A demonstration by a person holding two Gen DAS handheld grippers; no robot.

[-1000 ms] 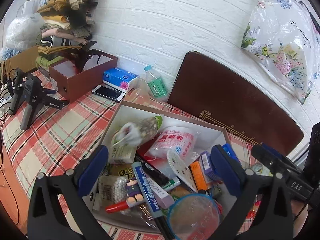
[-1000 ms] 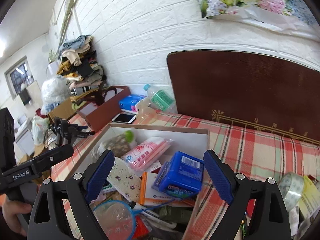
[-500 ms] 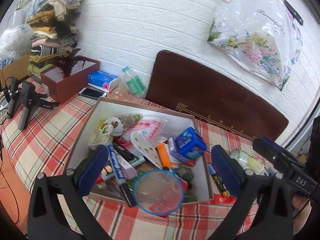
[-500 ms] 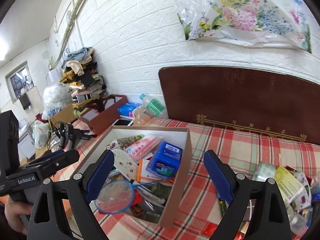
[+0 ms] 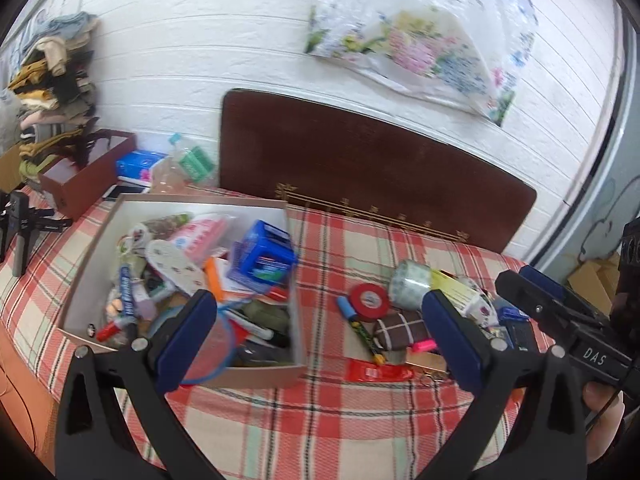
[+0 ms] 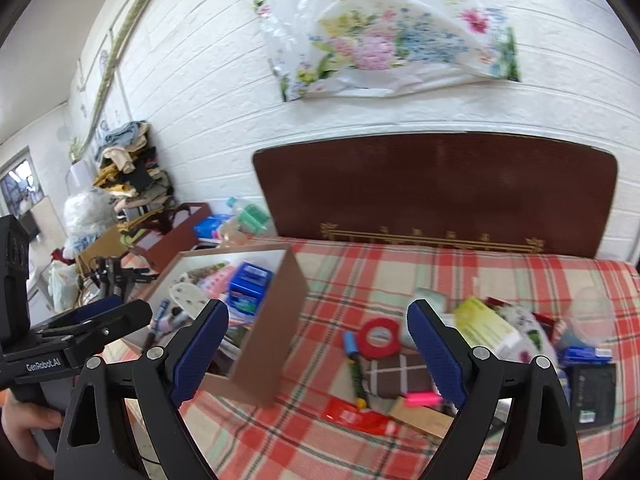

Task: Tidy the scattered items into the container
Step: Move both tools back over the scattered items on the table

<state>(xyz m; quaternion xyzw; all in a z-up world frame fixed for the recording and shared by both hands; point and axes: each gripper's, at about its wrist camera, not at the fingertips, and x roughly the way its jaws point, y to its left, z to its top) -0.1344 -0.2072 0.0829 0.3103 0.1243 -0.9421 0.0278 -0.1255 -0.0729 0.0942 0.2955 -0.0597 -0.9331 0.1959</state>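
An open cardboard box (image 5: 294, 280) (image 6: 280, 328) full of small items, with a blue box (image 5: 264, 256) on top, stands on the plaid cloth. Right of it lie scattered items: a red tape roll (image 5: 370, 300) (image 6: 379, 337), a clear tape roll (image 5: 411, 280), a brown checked pouch (image 5: 400, 334) (image 6: 396, 374), a red packet (image 5: 376, 370) (image 6: 356, 416) and a pink marker (image 6: 420, 399). My left gripper (image 5: 320, 344) is open and empty, above the box's right wall. My right gripper (image 6: 318, 348) is open and empty, between box and pile.
A dark wooden board (image 5: 360, 168) leans on the white brick wall behind. A brown box (image 5: 84, 172), a phone (image 5: 126, 191), a tissue pack (image 5: 138, 162) and a bottle (image 5: 192, 160) stand at the back left. A black stand (image 5: 20, 228) is at the far left.
Both grippers have pulled back and swung right, away from over the box. The scattered pile right of the box has come into view. Both stay open and empty.
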